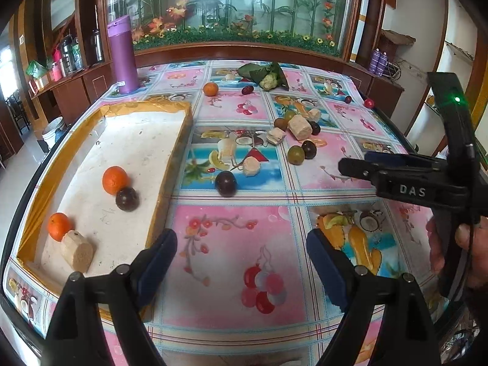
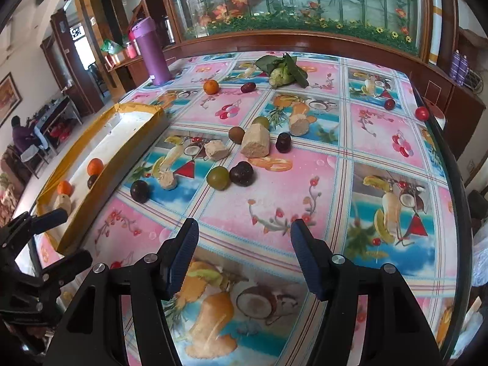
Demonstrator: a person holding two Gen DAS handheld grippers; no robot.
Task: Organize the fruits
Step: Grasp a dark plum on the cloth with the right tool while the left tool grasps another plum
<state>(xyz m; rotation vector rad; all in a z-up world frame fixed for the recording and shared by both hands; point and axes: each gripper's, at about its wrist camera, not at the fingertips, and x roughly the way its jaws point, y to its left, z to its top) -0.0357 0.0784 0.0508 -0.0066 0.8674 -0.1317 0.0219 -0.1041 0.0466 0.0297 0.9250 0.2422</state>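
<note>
The surface (image 1: 231,244) wears a glossy plastic cloth printed with pink and blue fruit squares, and it runs smooth and flat to a dark rim on every side. At its left stands a shallow white foam tray (image 1: 128,152) with yellow tape along its low walls; inside lie two dimpled oranges (image 1: 114,180), one dark purple round fruit (image 1: 127,199) touching the farther orange, and a pale, fibrous cut cylinder (image 1: 77,251) touching the nearer orange. Loose fruit is scattered on the cloth beyond the tray: a dark purple ball (image 2: 140,191) near the tray wall, a smooth green round fruit (image 2: 217,177) touching another dark one (image 2: 241,173), several more rough beige cut chunks (image 2: 255,140), a third orange (image 2: 211,87) and a leafy green vegetable (image 2: 282,71) toward the far edge, where a tall matte purple flask (image 2: 151,52) stands upright. The left gripper (image 1: 241,262) hangs over bare cloth just beside the tray's near corner, its blue-padded fingers (image 1: 158,259) wide apart with nothing between them. The right gripper (image 2: 244,256) hangs over open cloth nearer the middle, its ribbed blue fingers (image 2: 183,253) also apart and empty. The near half of the cloth is free of fruit.
</note>
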